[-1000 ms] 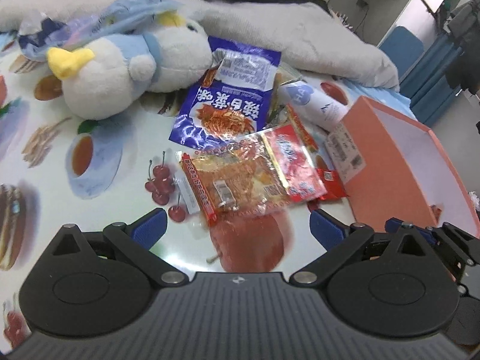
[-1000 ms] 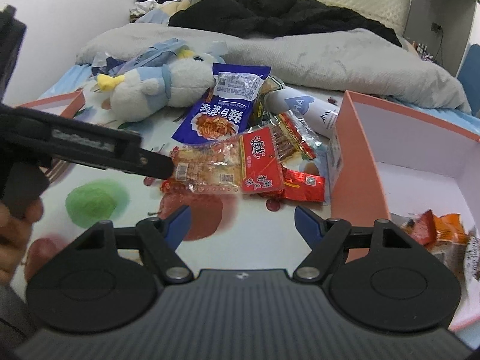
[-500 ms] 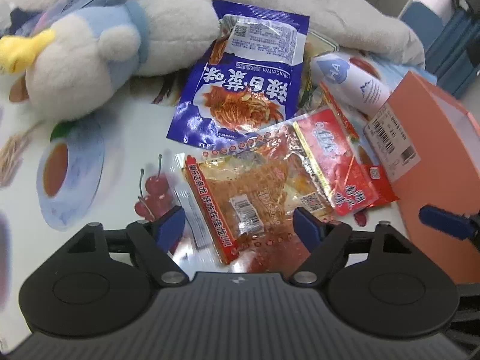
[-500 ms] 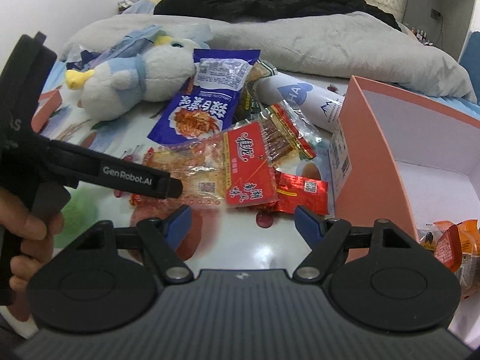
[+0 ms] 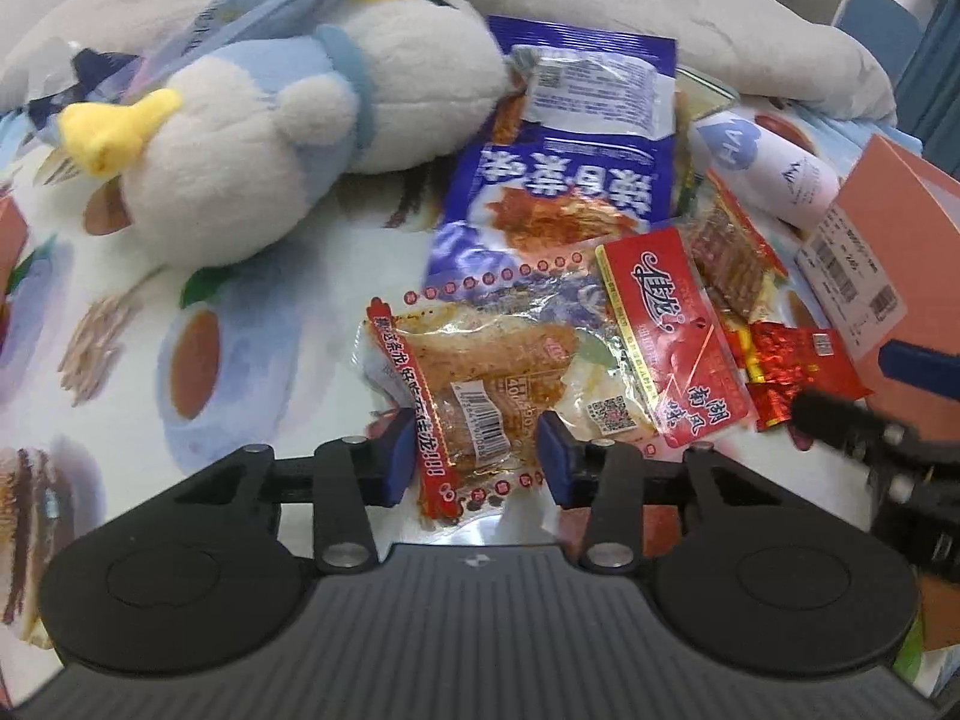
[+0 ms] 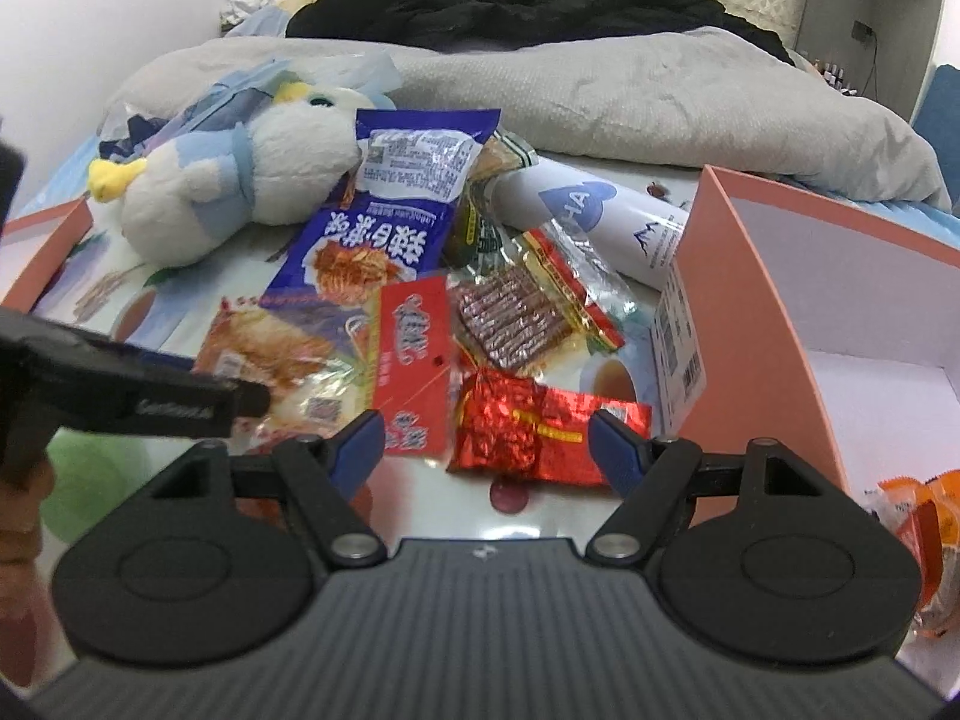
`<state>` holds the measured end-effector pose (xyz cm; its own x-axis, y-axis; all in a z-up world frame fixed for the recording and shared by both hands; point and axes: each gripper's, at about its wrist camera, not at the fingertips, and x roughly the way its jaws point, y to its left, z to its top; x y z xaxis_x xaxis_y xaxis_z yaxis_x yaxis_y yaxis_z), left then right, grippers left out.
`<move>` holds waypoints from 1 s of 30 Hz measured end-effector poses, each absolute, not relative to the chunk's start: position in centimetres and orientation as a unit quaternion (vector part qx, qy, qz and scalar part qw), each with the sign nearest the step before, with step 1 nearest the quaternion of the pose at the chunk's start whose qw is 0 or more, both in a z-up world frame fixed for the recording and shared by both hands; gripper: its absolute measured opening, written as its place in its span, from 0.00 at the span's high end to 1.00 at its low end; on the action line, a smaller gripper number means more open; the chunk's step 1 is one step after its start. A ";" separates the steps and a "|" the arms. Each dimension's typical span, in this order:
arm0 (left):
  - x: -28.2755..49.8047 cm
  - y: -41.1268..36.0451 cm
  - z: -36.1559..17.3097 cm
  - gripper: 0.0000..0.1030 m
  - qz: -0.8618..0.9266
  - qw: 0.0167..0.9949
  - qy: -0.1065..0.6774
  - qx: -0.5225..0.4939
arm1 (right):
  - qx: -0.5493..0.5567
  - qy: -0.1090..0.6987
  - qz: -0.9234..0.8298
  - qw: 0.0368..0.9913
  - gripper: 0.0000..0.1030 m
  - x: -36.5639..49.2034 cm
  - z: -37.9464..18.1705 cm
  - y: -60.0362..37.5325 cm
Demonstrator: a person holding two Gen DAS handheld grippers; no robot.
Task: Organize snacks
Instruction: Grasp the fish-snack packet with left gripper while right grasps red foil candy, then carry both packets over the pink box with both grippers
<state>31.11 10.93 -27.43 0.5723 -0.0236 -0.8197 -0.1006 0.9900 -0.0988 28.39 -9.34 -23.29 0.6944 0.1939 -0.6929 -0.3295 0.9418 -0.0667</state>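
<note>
**Left jaws narrowing around a clear spicy-snack packet**

The left gripper (image 5: pixel 477 450) straddles the near end of a clear snack packet (image 5: pixel 480 372) with a red printed edge and a barcode sticker; its jaws have just been closing, and the blue pads sit at the packet's sides, though whether they press it yet I cannot tell. The right gripper (image 6: pixel 486 447) hangs with jaws apart over a crinkled red foil packet (image 6: pixel 528 429), not gripping it.

The pile lies on a bed's fruit-and-teacup print sheet (image 5: pixel 252 300). A red packet (image 5: pixel 675 330) with white Chinese characters overlaps the clear one. Behind is a blue bag (image 5: pixel 564 180) with white Chinese lettering and a noodle picture, and a white bottle (image 6: pixel 594 222) marked "HA" in a blue heart. A packet of brown sticks (image 6: pixel 522 312) lies between. A plush bird (image 5: pixel 270 138) crowds the left; the pink box (image 6: pixel 750 312), with barcode label, stands right. "GenRobot.AI" on the left gripper's arm is blurred.
</note>
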 end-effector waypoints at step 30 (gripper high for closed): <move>26.3 13.6 -26.5 0.64 0.054 0.878 0.458 -0.132 | -0.092 0.397 0.135 0.903 0.62 28.9 -24.8 -8.9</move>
